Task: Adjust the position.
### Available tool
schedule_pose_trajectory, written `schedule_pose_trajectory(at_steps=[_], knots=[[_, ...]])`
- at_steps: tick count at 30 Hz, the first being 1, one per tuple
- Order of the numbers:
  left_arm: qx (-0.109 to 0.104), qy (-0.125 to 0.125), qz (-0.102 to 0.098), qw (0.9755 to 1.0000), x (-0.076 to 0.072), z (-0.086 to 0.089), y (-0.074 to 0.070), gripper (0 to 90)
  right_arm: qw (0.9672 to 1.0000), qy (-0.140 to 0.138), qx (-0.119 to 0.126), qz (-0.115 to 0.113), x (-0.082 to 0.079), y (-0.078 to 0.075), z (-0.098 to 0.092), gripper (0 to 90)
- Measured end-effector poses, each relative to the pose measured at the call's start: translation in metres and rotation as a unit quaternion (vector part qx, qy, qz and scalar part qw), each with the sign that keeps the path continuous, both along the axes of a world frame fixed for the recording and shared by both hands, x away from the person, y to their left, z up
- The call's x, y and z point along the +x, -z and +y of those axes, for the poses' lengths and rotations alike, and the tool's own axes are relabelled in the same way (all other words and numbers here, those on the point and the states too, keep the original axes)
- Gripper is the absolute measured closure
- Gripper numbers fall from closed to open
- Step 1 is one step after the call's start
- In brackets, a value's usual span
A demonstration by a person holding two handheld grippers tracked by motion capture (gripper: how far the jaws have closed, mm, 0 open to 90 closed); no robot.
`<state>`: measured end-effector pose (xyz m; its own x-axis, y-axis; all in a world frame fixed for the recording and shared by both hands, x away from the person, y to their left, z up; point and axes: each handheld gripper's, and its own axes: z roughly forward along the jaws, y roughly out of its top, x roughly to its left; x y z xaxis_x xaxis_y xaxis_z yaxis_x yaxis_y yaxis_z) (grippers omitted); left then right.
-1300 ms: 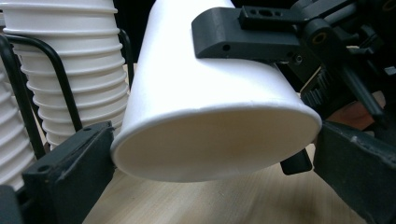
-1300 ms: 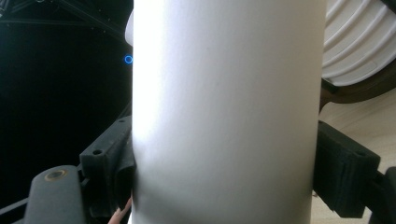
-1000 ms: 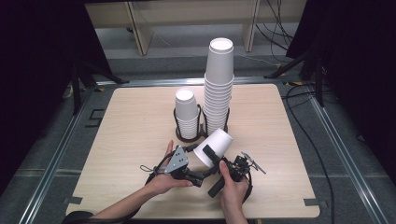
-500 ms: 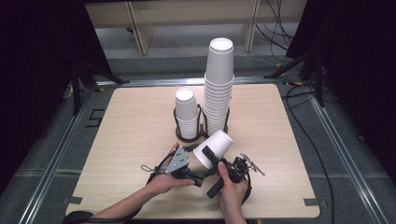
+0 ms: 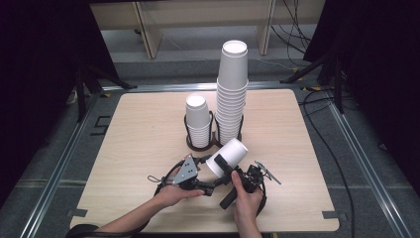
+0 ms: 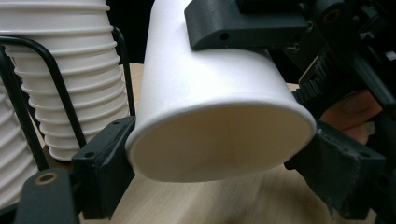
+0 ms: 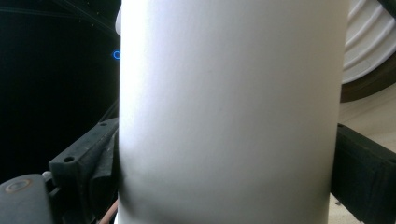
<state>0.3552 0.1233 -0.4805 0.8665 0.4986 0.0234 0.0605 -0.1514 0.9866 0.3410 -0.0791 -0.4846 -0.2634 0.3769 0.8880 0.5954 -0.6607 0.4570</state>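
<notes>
A white paper cup [image 5: 229, 154] is held on its side above the table's near edge, its mouth towards the left hand. My left gripper [image 5: 212, 169] has just been closing. In the left gripper view it [image 6: 219, 161] is shut on the cup's [image 6: 205, 93] rim, which is squeezed oval. My right gripper [image 5: 229, 167] has just been opening. The cup's wall [image 7: 229, 93] stands undented between the spread jaws of the right gripper [image 7: 229, 182]. One of its fingers [image 6: 243, 25] lies along the cup's side.
A black wire holder [image 5: 190, 144] at the table's middle carries a short cup stack [image 5: 198, 121] and a tall one [image 5: 233, 94]. Both stand just beyond the held cup, and the stack [image 6: 70, 70] looms close in the left gripper view. The wooden table [image 5: 138, 129] ends just behind my hands.
The left gripper's jaws have come together on the cup's rim. Both hands and the cup stay where they were.
</notes>
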Motion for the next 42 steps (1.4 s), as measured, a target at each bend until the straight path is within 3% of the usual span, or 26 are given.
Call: schedule_pose_trajectory(at_steps=[1,2,3,6,7,10,11,12,14,17,18,23,24,26,27,33,34,35,40,42], knots=[[0.000,0.000,0.000,1.0000,0.0000,0.0000,0.0000,17.7,1.0000,0.000,0.000,0.000,0.0000,0.0000,0.0000,7.0],[-0.001,0.000,-0.001,1.0000,-0.0005,0.0001,-0.0002,17.7,0.9993,0.009,-0.021,-0.029,0.0031,0.0042,-0.0014,6.7],[-0.003,0.000,-0.003,1.0000,-0.0006,0.0001,-0.0002,18.1,0.9994,0.012,-0.022,-0.025,0.0032,0.0040,-0.0012,6.4],[-0.005,-0.003,-0.008,0.9999,-0.0016,0.0008,-0.0020,18.7,0.9997,0.001,-0.003,-0.025,0.0030,0.0030,-0.0014,6.0],[-0.003,-0.005,-0.011,0.9999,-0.0022,0.0013,-0.0030,18.7,0.9996,0.008,-0.005,-0.026,0.0040,0.0022,-0.0008,5.9],[-0.003,-0.007,-0.020,0.9998,-0.0030,0.0017,-0.0050,18.7,0.9987,-0.004,0.014,-0.048,0.0040,0.0017,-0.0016,5.8],[-0.003,-0.007,-0.020,0.9998,-0.0030,0.0017,-0.0050,18.8,0.9987,-0.004,0.014,-0.048,0.0040,0.0017,-0.0016,5.8],[-0.005,-0.006,-0.021,0.9997,-0.0033,0.0015,-0.0049,18.8,0.9990,0.009,-0.001,-0.045,0.0035,0.0015,-0.0014,5.8],[-0.007,-0.007,-0.021,0.9997,-0.0034,0.0014,-0.0047,18.8,0.9991,0.008,-0.001,-0.043,0.0031,0.0014,-0.0015,5.8],[-0.005,-0.008,-0.021,0.9997,-0.0036,0.0014,-0.0044,18.9,0.9991,0.010,0.014,-0.040,0.0023,0.0027,-0.0009,5.7],[-0.008,-0.010,-0.021,0.9997,-0.0041,0.0008,-0.0044,19.0,0.9993,0.009,0.023,-0.027,0.0014,0.0022,-0.0004,5.7],[-0.009,-0.015,-0.021,0.9996,-0.0051,0.0000,-0.0047,19.4,0.9990,0.016,0.022,-0.035,0.0010,0.0031,-0.0008,5.7],[-0.009,-0.017,-0.023,0.9996,-0.0053,-0.0003,-0.0049,19.6,0.9988,0.013,0.043,-0.022,-0.0008,0.0018,0.0002,5.6],[-0.010,-0.017,-0.022,0.9996,-0.0054,-0.0005,-0.0049,19.8,0.9988,0.016,0.039,-0.024,-0.0007,0.0023,-0.0001,5.5],[-0.011,-0.017,-0.022,0.9996,-0.0056,-0.0006,-0.0049,19.9,0.9988,0.022,0.027,-0.036,0.0004,0.0038,-0.0006,5.5],[-0.010,-0.011,-0.021,0.9997,-0.0051,0.0007,-0.0049,20.5,0.9991,0.014,0.028,-0.029,-0.0002,0.0034,-0.0018,5.4],[-0.007,-0.008,-0.025,0.9996,-0.0049,0.0018,-0.0051,20.7,0.9988,0.015,0.032,-0.033,0.0006,0.0039,-0.0014,5.3],[-0.004,-0.007,-0.026,0.9996,-0.0052,0.0028,-0.0055,20.9,0.9987,0.002,0.049,-0.014,-0.0006,0.0022,-0.0017,5.3],[-0.002,-0.014,-0.032,0.9994,-0.0077,0.0042,-0.0060,21.9,0.9984,0.000,0.056,-0.010,0.0002,0.0046,-0.0015,4.8],[0.000,-0.020,-0.034,0.9992,-0.0084,0.0039,-0.0066,22.1,0.9974,0.001,0.070,-0.013,0.0006,0.0050,0.0001,4.8]])
